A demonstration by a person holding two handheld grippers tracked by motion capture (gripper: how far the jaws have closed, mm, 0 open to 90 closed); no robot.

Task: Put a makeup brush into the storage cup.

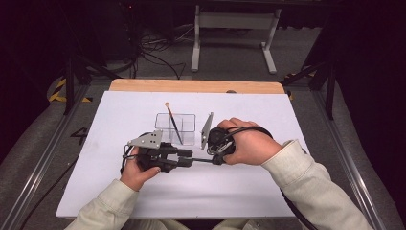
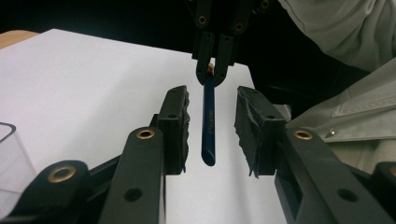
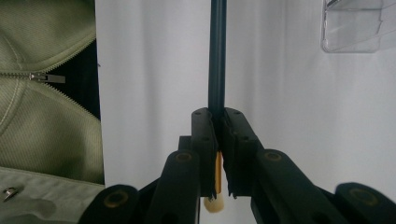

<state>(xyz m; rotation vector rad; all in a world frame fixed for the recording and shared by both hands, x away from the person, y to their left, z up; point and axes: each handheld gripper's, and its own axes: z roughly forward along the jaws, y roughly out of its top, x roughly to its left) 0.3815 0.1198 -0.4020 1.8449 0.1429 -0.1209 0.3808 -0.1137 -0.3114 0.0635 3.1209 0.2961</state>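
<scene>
— What was the right gripper (image 3: 217, 154) carrying at that moment?

— A slim, dark-blue paintbrush (image 2: 208, 119) with a brass ferrule and pale bristles. Its fingers (image 3: 203, 140) were clenched on the brush just at the ferrule, in front of the clear plastic two-compartment holder (image 1: 175, 128), on the person's side of it. The long handle pointed across toward the left gripper (image 2: 212, 128), with its rounded tip sitting between that gripper's parted fingers (image 2: 173, 126). Those were released: there was a gap on each side of the handle, touching nothing.

— And the holder itself?

— It stood on the white table (image 1: 110, 139) beyond both grippers, with a second thin brush (image 1: 173, 123) leaning inside it, tip up and tilted away from the person.

— How would you have expected the blue brush to handle?

— Light and stiff, I judged, so weight was no worry. The lacquered handle looked smooth and round, likely to roll or slide in a loose pinch. It also tapered toward the tip, which made the far end a poor hold.

— So where should the left fingers have taken it?

— Farther up the handle than the tip, on the thicker part, squarely across it, and never on the bristles, which looked soft and easily splayed. Held by one end alone, the brush could swing, so a mid-handle grip seemed safest.
</scene>
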